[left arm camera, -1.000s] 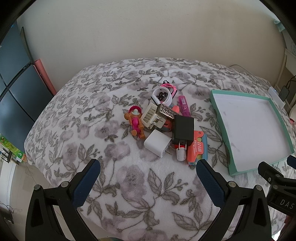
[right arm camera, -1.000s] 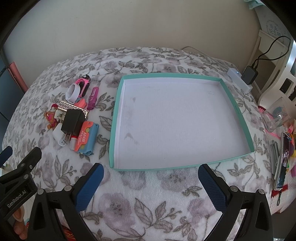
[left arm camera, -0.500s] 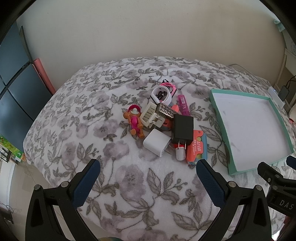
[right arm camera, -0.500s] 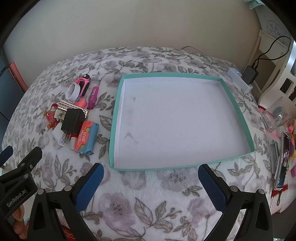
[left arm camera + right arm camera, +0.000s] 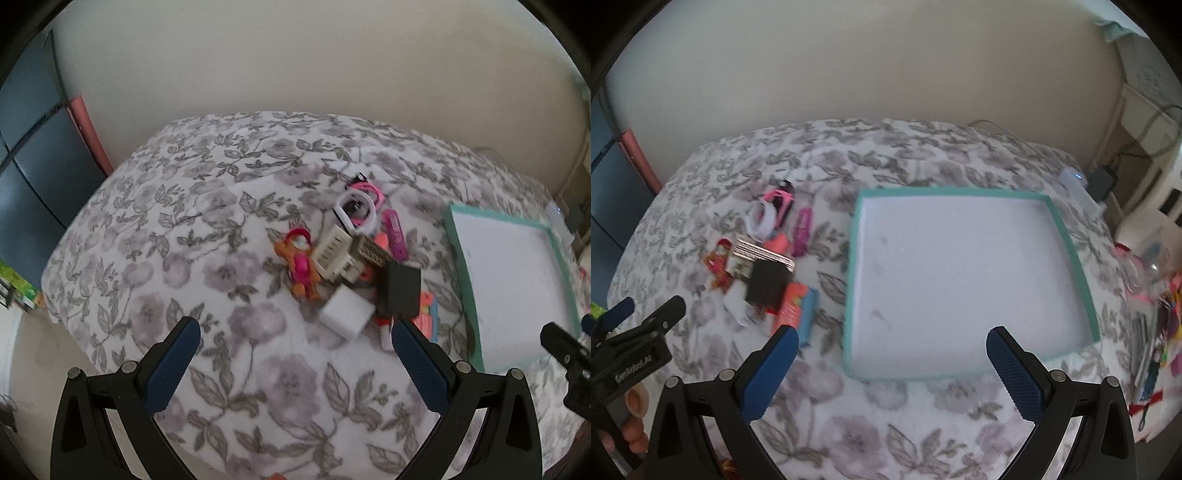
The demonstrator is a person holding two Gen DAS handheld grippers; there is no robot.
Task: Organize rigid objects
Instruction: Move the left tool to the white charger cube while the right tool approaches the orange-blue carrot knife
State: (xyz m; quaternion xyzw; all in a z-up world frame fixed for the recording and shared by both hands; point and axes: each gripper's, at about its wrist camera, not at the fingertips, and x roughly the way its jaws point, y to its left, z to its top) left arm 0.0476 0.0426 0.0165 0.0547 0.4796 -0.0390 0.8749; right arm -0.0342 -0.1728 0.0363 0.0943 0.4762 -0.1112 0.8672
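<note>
Because the white charger cube (image 5: 346, 316) at the near edge of the pile looks light, stiff and smooth, I judge its flat opposite faces the place to pinch. I cannot tell which way its prongs point. The black adapter (image 5: 400, 290) touches it at 3 o'clock, long axis toward me. The teal tray (image 5: 1067, 236) lies empty at 3 o'clock on the bed (image 5: 184, 240). Left hand-held gripper (image 5: 295, 363) and right hand-held gripper (image 5: 892, 373) both gape, holding nothing.
</note>
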